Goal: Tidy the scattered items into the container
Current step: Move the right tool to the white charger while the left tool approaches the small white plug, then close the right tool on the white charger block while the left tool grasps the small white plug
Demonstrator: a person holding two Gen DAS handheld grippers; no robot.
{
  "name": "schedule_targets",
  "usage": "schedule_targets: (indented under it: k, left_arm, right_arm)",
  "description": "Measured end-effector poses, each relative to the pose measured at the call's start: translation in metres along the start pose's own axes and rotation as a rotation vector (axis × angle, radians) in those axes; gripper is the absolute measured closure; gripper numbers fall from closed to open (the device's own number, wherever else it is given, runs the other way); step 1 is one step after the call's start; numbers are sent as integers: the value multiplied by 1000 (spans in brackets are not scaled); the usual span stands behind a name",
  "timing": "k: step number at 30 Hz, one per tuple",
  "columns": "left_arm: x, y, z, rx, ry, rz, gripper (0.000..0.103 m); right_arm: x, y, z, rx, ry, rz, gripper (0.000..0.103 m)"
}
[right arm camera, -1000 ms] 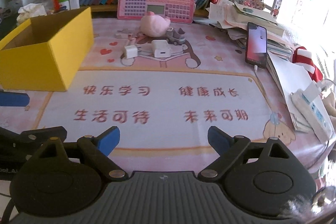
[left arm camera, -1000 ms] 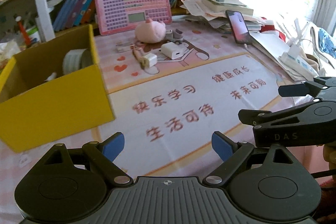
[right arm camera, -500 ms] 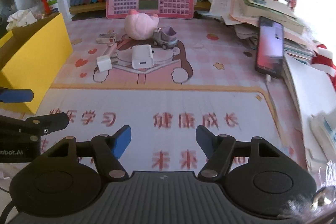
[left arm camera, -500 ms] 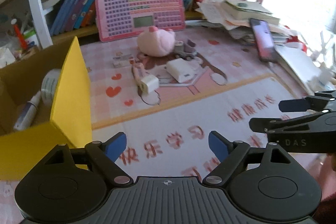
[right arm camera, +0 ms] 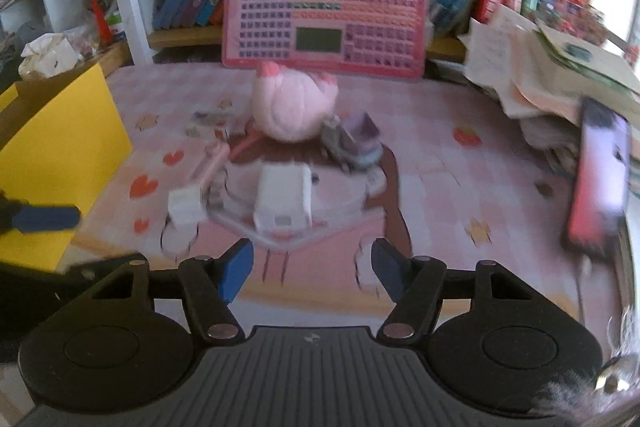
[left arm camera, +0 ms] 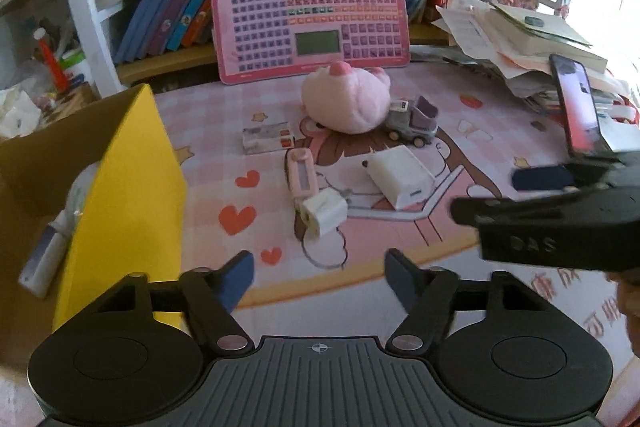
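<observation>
Ahead of our left gripper (left arm camera: 319,277) sits the small plug (left arm camera: 323,213), just past the tips and a bit toward the box (left arm camera: 132,195). Its long side runs slantwise across the mat (left arm camera: 460,131). The big plug (right arm camera: 285,199) lies straight ahead of our right gripper (right arm camera: 313,273), its long side pointing away from us. So each hand has its own plug to reach, and the left hand is the one nearer the box. The pig (left arm camera: 346,99), the toy car (left arm camera: 412,125) and the pink clip (left arm camera: 303,175) wait farther from the box than the small plug does.

Both grippers are closing now, yet nothing sits between the jaws of either one. They hold nothing.

A second ago the plugs looked small and far off, and the jaws stood much wider. Now we have come in close, and the box has slid over to the left edge of our view. We think the next job is to go a bit lower and farther.
</observation>
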State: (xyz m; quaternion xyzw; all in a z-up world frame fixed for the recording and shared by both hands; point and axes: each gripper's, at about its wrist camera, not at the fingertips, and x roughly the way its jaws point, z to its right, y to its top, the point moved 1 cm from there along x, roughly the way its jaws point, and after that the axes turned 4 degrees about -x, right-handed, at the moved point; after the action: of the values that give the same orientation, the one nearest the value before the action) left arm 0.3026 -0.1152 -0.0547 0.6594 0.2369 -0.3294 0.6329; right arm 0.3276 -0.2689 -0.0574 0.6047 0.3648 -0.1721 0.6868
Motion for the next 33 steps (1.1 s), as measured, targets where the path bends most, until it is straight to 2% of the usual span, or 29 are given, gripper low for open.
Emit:
schedule_targets:
  k: [11,16,17,18,22,27,29,31,33]
  left_arm:
    - [41,19,4,4,44,-26,41]
    - [58,23,7,12,45,-39,52]
    - [61,24,8,13,45,-41,52]
    - [64,25,9,14,45,-43,53]
    - [72,26,11,12,35,-46,59]
    - [80,24,14,12,43,-59,60]
    - [82,24,13,3,46,-57,62]
    - [83,25,13,0,43,-53,68]
    - [83,25,13,0,40,-53,68]
  right_arm:
    - [60,36,-4,-55,73,-62,47]
    - [76,41,-4,-55,86,-95,51]
    - [78,41,-3,-55,94,-96,54]
    - [78,41,-3,-55,105,-97,61]
    - [73,38,7,-43,93,-103,61]
    - [67,31,22,-18,71,-103,61]
    - [68,31,22,-19,73,-101,61]
    - [71,30,21,-23,68,-105,61]
    - [75,30,20,-26,66,-112,60]
